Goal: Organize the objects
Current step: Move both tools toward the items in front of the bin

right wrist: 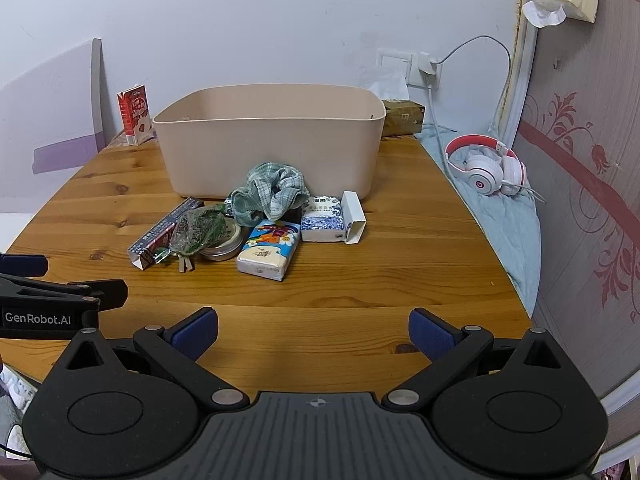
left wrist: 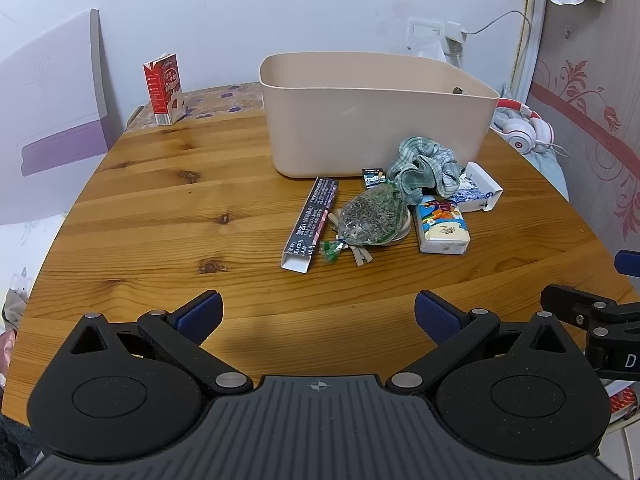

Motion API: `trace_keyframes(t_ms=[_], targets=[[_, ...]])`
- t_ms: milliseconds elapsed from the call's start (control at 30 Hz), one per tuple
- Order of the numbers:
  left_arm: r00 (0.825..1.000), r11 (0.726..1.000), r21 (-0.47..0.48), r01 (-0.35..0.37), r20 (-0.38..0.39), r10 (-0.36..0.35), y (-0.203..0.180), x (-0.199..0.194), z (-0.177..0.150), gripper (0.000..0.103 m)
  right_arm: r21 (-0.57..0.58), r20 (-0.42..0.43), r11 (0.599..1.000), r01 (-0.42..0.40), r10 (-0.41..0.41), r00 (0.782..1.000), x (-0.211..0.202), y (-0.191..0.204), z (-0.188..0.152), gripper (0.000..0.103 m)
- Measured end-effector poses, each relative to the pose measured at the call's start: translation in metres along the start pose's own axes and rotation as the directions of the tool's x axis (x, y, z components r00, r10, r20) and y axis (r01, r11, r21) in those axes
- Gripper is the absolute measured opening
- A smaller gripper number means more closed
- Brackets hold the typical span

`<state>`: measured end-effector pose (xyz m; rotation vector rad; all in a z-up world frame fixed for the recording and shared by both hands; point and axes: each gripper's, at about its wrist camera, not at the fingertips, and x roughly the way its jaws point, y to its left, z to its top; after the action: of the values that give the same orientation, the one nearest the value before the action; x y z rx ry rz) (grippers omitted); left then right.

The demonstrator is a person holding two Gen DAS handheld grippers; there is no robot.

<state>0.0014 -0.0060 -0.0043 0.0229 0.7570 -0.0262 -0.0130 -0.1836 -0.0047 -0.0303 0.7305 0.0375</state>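
Note:
A beige plastic bin [left wrist: 372, 120] [right wrist: 268, 140] stands at the back of the wooden table [left wrist: 160, 216] [right wrist: 400, 264]. In front of it lies a pile: a green checked cloth [left wrist: 424, 168] [right wrist: 272, 192], a long dark box [left wrist: 310, 224] [right wrist: 160, 232], a clear bag of dried herbs [left wrist: 370, 218] [right wrist: 196, 230] on a round tin [right wrist: 226, 242], a tissue pack [left wrist: 442, 226] [right wrist: 270, 250] and a white-and-blue box [left wrist: 478, 190] [right wrist: 332, 222]. My left gripper [left wrist: 318, 316] and my right gripper [right wrist: 313, 332] are open and empty, hovering over the table's near side, short of the pile.
A red milk carton [left wrist: 165, 90] [right wrist: 135, 114] stands at the back left. White-and-red headphones [left wrist: 524, 132] [right wrist: 486, 166] lie on a blue cloth beyond the table's right edge. A wall socket with a cable [right wrist: 428, 66] is behind the bin.

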Motion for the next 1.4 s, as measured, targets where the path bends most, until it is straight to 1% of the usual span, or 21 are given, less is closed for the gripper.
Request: trace_keyframes(t_ms=[700, 933, 1200, 1400], targets=[[1.000, 1.000, -0.003, 0.000, -0.015, 0.000, 0.001, 0.007, 0.002, 0.103, 0.003, -0.002, 1.000, 0.003, -0.003, 1.000, 0.002, -0.001, 0.003, 0.103], [1.000, 1.000, -0.001, 0.001, -0.024, -0.001, 0.002, 0.011, 0.005, 0.103, 0.003, 0.004, 1.000, -0.023, 0.023, 1.000, 0.004, 0.000, 0.004, 0.103], [0.999, 1.000, -0.014, -0.004, -0.040, 0.003, 0.008, 0.018, 0.009, 0.103, -0.012, 0.022, 1.000, -0.016, 0.016, 1.000, 0.007, 0.002, 0.007, 0.103], [0.999, 1.000, -0.016, -0.003, -0.048, 0.002, 0.008, 0.021, 0.010, 0.103, -0.014, 0.017, 1.000, -0.016, 0.016, 1.000, 0.010, 0.001, 0.009, 0.103]])
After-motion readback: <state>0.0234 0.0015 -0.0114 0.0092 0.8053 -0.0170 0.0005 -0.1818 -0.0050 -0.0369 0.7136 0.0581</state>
